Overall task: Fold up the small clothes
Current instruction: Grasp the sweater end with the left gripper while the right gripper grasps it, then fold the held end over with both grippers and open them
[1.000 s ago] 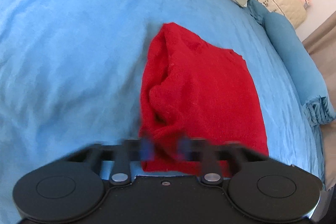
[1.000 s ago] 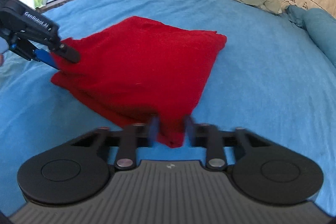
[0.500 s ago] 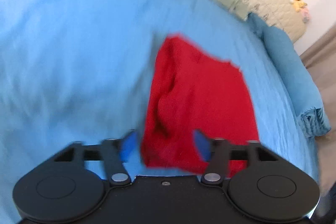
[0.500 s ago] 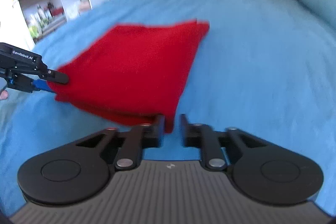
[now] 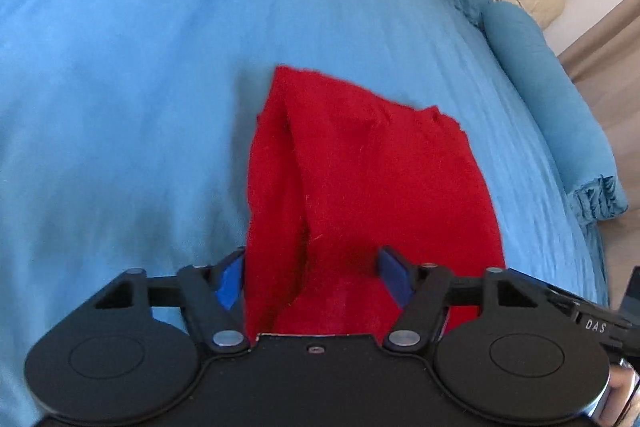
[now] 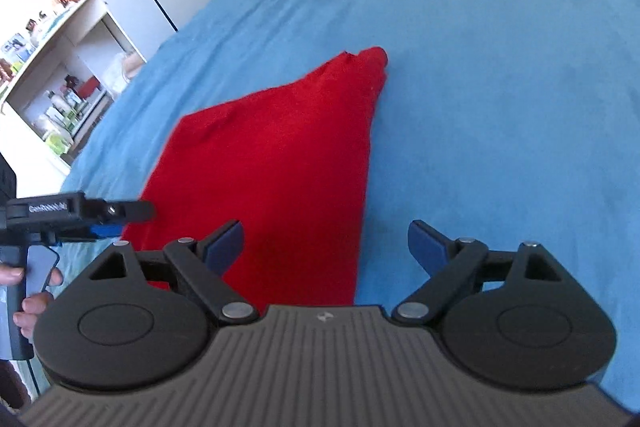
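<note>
1. Left wrist view: the red garment point(image 5: 360, 187) lies on the blue bed point(image 5: 120, 87) in the centre and lower half of the frame, already doubled over, with a raised fold running along its left side and its far corners pointing toward the upper middle.
2. It looks like at least one fold is done; the cloth is a rough trapezoid with a lumpy left edge, so a further fold or some smoothing probably remains.
3. The left gripper point(image 5: 312, 279) sits at the bottom of the frame, angled down at the near edge of the garment. Its jaws have just been opening, then eased in slightly; they stand wide, with cloth lying between the blue pads but not pressed by them.
4. Right wrist view: the right gripper point(image 6: 326, 247) also points down over the near end of the garment point(image 6: 272, 163), which runs from lower centre up to a point at upper middle. Its jaws have just been opening and stand very wide; the left pad is over the cloth, the right over bare bed point(image 6: 500, 87), nothing gripped.
5. At the left edge of this view a hand point(image 6: 28, 291) holds the left gripper point(image 6: 120, 221) just beside the garment's left corner.
</note>
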A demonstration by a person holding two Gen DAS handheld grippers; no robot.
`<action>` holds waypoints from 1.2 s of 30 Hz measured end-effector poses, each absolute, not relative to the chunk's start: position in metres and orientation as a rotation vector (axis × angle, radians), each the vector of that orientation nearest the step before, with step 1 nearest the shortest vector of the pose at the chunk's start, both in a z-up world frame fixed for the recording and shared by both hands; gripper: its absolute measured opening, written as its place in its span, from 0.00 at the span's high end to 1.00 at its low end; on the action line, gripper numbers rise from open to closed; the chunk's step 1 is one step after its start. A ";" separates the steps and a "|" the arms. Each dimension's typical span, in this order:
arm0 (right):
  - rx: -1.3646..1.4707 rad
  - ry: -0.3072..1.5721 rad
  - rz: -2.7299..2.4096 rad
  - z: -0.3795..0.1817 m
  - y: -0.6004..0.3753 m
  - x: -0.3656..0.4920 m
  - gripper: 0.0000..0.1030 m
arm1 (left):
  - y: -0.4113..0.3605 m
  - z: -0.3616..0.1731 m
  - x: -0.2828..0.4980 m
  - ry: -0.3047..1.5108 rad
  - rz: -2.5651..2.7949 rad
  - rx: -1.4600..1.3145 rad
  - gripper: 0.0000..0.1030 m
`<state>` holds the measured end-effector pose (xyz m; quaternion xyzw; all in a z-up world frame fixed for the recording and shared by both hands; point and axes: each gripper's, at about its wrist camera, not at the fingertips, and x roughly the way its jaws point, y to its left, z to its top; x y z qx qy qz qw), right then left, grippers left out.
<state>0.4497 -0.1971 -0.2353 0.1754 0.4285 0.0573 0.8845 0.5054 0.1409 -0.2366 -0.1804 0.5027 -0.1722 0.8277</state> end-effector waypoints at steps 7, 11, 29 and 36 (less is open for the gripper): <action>0.513 0.960 0.164 -0.263 -0.195 0.469 0.01 | 0.141 -0.240 0.505 1.034 -0.386 -0.372 0.30; 0.545 0.962 0.218 -0.270 -0.191 0.475 0.21 | 0.131 -0.239 0.505 1.037 -0.418 -0.342 0.49; 0.345 0.855 0.212 -0.177 -0.182 0.415 0.60 | 0.048 -0.156 0.417 0.883 -0.476 -0.082 0.74; 0.306 0.843 0.176 -0.163 -0.229 0.313 0.60 | -0.009 -0.176 0.344 0.867 -0.524 -0.093 0.74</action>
